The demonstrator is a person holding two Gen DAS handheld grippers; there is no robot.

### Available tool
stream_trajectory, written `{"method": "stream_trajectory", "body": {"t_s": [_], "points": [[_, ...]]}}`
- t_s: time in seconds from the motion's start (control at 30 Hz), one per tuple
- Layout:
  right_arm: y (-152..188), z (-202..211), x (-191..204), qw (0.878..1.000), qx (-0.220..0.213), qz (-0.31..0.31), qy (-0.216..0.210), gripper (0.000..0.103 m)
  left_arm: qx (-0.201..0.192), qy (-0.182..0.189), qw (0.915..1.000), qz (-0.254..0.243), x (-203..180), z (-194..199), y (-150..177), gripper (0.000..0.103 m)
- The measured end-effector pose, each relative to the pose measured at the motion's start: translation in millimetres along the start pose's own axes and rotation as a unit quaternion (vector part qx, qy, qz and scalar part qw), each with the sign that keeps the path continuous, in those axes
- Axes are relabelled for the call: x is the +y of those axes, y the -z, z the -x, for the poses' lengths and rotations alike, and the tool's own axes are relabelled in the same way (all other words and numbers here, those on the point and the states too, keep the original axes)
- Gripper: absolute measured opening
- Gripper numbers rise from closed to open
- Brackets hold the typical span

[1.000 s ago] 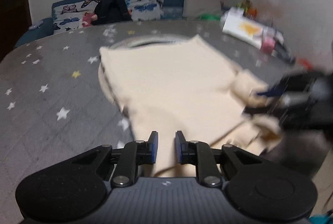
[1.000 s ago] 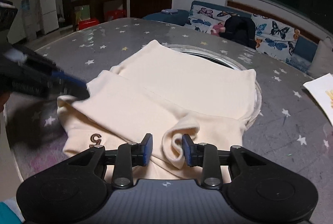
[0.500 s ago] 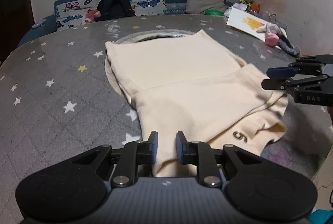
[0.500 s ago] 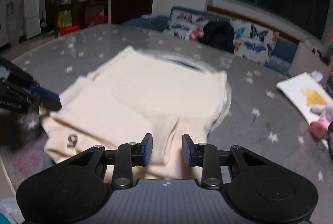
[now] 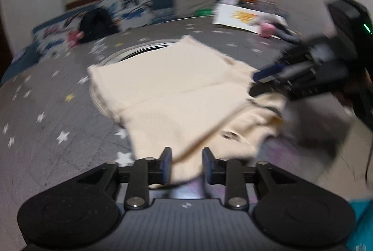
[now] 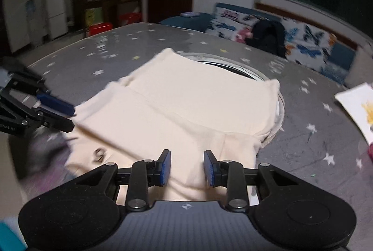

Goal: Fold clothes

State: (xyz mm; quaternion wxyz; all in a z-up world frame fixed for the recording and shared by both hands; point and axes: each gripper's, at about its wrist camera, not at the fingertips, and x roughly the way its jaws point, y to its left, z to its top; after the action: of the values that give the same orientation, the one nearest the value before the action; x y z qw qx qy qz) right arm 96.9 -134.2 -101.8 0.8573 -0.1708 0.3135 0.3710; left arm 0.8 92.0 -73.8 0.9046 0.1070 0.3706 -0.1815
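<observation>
Cream garment (image 5: 177, 97), folded, lying flat on my star-print counter (image 5: 46, 111), partly over a round opening. My left tool (image 5: 186, 163): jaws just widened, spread, the garment's near edge between them, not pinched. My right tool (image 6: 187, 166): jaws apart, cloth between; grip unclear.

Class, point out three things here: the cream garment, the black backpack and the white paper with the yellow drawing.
cream garment (image 6: 198, 97), right wrist view, flat upper panel.
black backpack (image 6: 268, 34), right wrist view, its middle.
white paper (image 5: 237, 16), left wrist view, near the drawing.
</observation>
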Motion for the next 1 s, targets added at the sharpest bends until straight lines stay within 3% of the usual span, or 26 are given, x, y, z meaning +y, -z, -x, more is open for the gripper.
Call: {"method": "stream_trajectory", "body": {"t_s": [0.17,0.37,0.4,0.43,0.47,0.5,0.67,0.9,1.0], "points": [[13,21,11,0.998,0.019,0.066,-0.004,0.037,0.005,-0.007,0.9948,-0.101,-37,-7,15,0.034],[31,30,25,0.991,0.039,0.131,-0.001,0.042,-0.011,-0.028,0.9892,-0.143,-51,-18,16,0.034],[34,31,27,0.99,0.04,0.139,0.001,0.042,-0.013,-0.028,0.9891,-0.144,-52,-20,16,0.03],[36,31,28,0.989,0.042,0.144,0.001,0.043,-0.014,-0.026,0.9892,-0.143,-52,-22,15,0.025],[37,30,29,0.988,0.043,0.15,0.002,0.043,-0.017,-0.027,0.9896,-0.14,-52,-23,14,0.012],[38,30,29,0.987,0.042,0.153,0.002,0.043,-0.019,-0.029,0.9901,-0.136,-52,-24,13,0.009],[39,26,35,0.986,0.024,0.167,0.001,0.043,-0.054,-0.018,0.9946,-0.087,-38,-13,0,0.007],[38,15,42,0.982,-0.012,0.187,0.01,0.043,-0.074,-0.001,0.997,-0.022,-10,-9,-26,0.006],[36,13,38,0.984,-0.022,0.176,0.003,0.036,-0.074,0.006,0.9972,-0.008,-1,-12,-32,0.006]]}}
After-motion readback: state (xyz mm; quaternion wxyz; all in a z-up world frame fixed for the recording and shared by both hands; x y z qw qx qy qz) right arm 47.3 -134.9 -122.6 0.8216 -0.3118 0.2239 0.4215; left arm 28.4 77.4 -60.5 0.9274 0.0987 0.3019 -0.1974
